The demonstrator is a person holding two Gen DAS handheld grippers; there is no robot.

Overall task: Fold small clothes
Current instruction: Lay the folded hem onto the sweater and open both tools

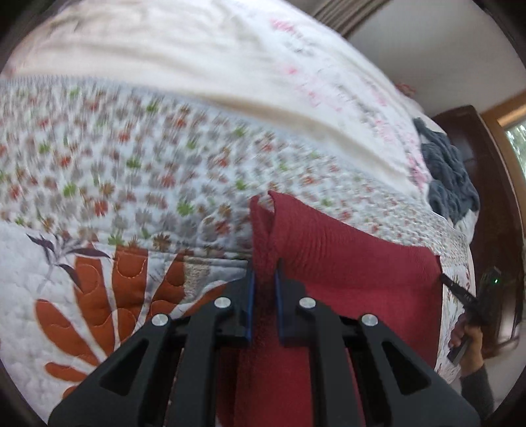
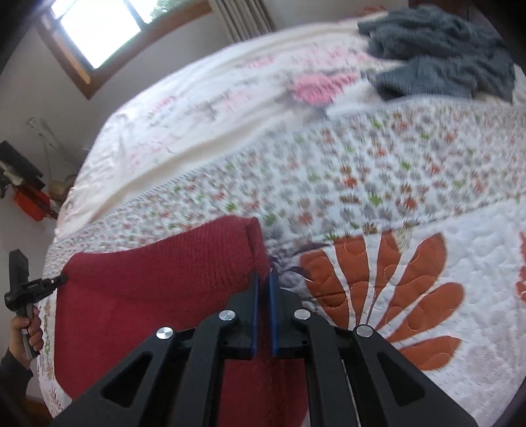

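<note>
A dark red ribbed knit garment point(image 1: 345, 262) is held stretched above the quilted bed. My left gripper point(image 1: 264, 272) is shut on its left corner, a bunch of red cloth pinched between the blue pads. In the right wrist view the same garment point(image 2: 157, 279) spreads to the left, and my right gripper point(image 2: 263, 279) is shut on its right corner, with only a thin edge of cloth between the pads. Each view shows the other gripper at the cloth's far corner: the right one point(image 1: 460, 292) and the left one point(image 2: 49, 282), each held by a hand.
The bed carries a floral quilt point(image 1: 131, 170) with large orange leaf shapes point(image 2: 394, 295) and a cream sheet point(image 1: 197, 65) beyond it. A grey-blue fuzzy garment point(image 2: 437, 52) lies crumpled at the far side. A window point(image 2: 105, 29) and a dark wooden door point(image 1: 486, 184) border the room.
</note>
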